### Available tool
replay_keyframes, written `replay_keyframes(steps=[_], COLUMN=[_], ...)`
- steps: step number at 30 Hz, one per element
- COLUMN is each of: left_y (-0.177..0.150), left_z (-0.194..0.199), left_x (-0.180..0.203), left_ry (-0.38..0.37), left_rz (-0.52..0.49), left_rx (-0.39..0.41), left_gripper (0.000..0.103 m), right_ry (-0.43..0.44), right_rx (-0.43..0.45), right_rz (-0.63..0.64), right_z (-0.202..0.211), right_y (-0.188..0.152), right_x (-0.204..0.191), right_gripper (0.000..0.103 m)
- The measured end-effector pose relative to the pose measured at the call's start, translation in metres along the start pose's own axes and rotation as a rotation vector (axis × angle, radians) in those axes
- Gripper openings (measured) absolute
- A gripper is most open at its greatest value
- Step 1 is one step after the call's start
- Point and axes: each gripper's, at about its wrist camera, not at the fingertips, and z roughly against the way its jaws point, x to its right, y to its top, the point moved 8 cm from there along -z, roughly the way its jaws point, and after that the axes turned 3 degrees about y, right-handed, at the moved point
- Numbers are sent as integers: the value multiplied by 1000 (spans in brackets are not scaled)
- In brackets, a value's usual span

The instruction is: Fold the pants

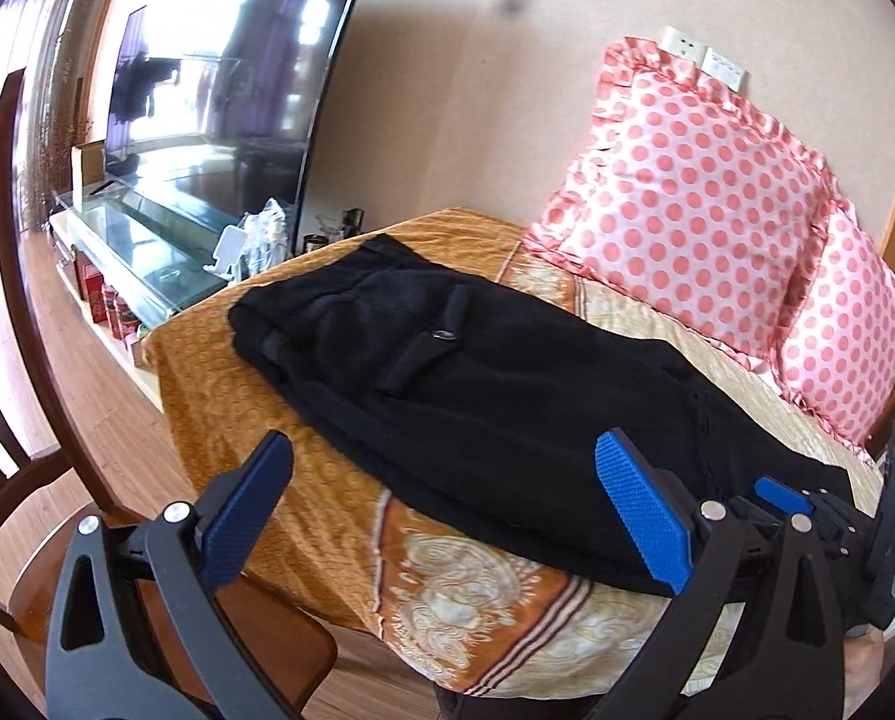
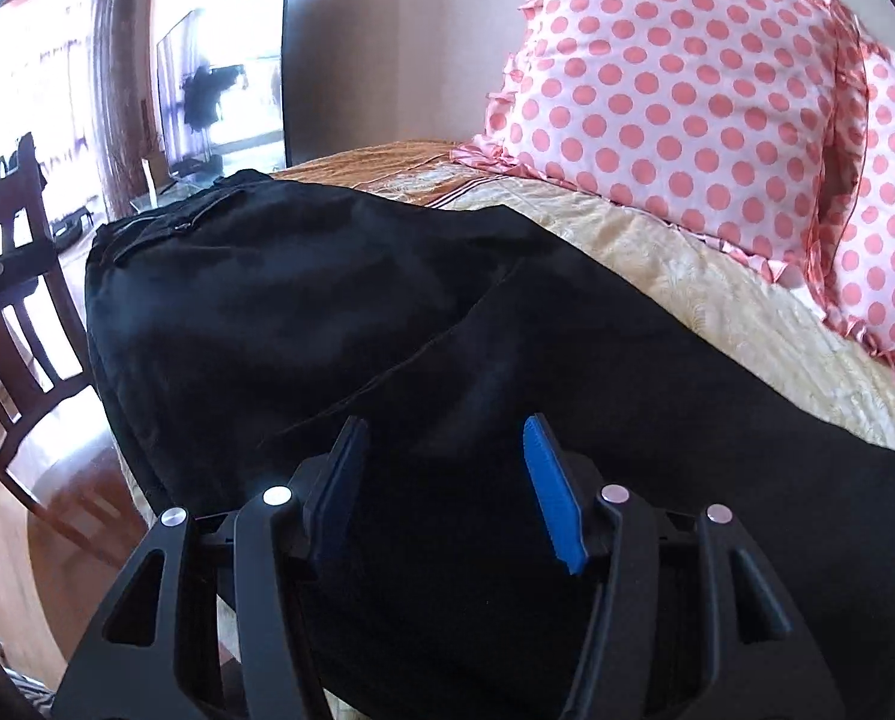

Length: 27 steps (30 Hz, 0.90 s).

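Your black pants point(image 1: 483, 384) lie lengthwise across the bed point(image 1: 303, 480), running from the middle of the left wrist frame to its lower right, waistband at the far end. Your left hand-held gripper point(image 1: 447, 492) hovers wide open over the bed's near edge, gripping nothing. Your right hand-held gripper point(image 2: 447, 474) is parted over the pants' leg end, empty. Two polka-dot pillows point(image 2: 675, 90) sit upper right.
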Motion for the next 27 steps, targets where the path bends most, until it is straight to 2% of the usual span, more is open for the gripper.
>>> replay_keyframes(steps=[1, 2, 6, 10, 16, 19, 27], left_y=[2, 5, 17, 31, 41, 38, 42], left_z=[-1, -3, -16, -36, -70, -80, -91], left_x=[-6, -11, -31, -48, -78, -82, -90], left_ry=[-3, -13, -56, -126, -215, -247, -352], left_rz=[19, 39, 130, 220, 432, 484, 607], left_rx=[-6, -13, -58, -137, -271, -315, -340], left_gripper=[101, 101, 101, 101, 100, 99, 100], right_ry=[-3, 0, 0, 68, 94, 95, 93], right_rx=[8, 15, -20, -41, -33, -28, -20], right_rz=[-9, -24, 35, -56, -82, -77, -82], right_z=[2, 5, 4, 4, 7, 6, 5], right_y=[1, 0, -8, -14, -16, -15, -15], right_x=[1, 2, -3, 6, 6, 6, 8], right_gripper=[72, 79, 81, 91, 91, 92, 95])
